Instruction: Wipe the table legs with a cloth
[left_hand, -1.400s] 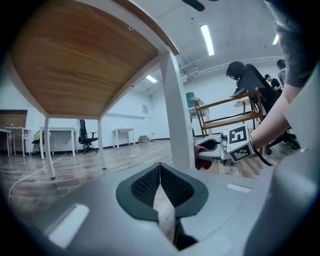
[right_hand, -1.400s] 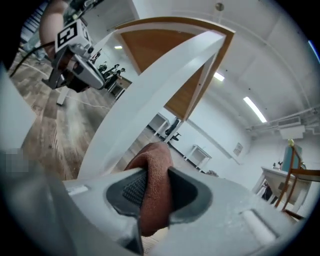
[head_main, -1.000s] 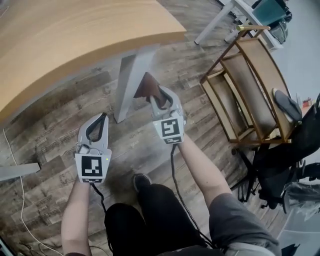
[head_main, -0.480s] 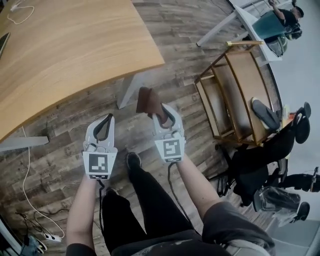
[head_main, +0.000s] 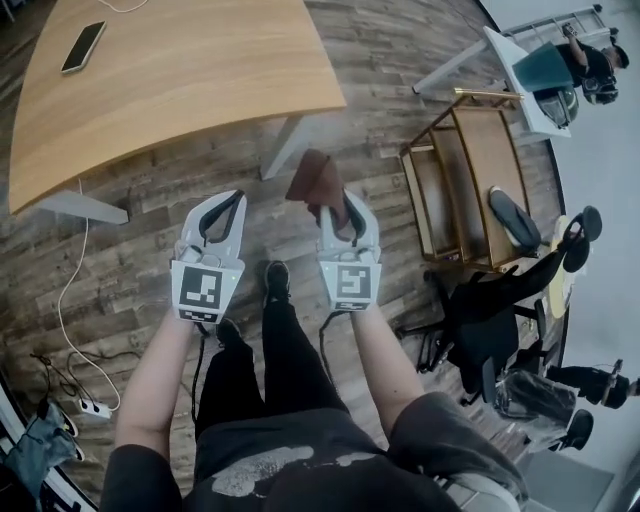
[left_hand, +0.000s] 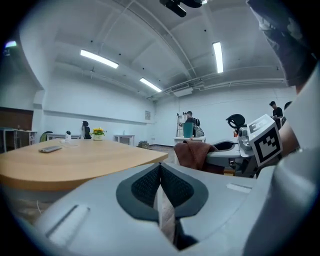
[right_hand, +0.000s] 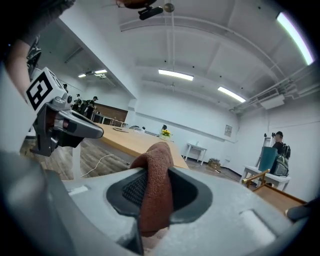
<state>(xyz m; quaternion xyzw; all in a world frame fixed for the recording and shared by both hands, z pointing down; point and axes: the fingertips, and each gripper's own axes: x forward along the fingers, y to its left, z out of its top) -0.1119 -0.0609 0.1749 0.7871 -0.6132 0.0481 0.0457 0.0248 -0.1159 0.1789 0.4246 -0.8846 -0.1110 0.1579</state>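
My right gripper (head_main: 333, 200) is shut on a brown cloth (head_main: 314, 183), which sticks up from between the jaws in the right gripper view, cloth (right_hand: 156, 192). The wooden table (head_main: 190, 80) lies ahead in the head view, with one white leg (head_main: 285, 148) slanting down just beyond the cloth and another leg (head_main: 85, 208) at the left. The cloth hangs apart from the nearer leg. My left gripper (head_main: 226, 198) is level with the right one, shut with nothing in it, its pads (left_hand: 160, 186) meeting. It also sees the cloth (left_hand: 195, 154) at its right.
A phone (head_main: 82, 47) lies on the tabletop. A wooden rack (head_main: 470, 180) stands to the right, with a black office chair (head_main: 500, 320) behind it. A white cable (head_main: 68, 300) and a power strip (head_main: 92, 408) lie on the floor at the left. A person (head_main: 592, 58) stands far right.
The head view has risen and pulled back, so the whole tabletop and both legs show. Both grippers have moved away from the table leg; the right one still holds the cloth.
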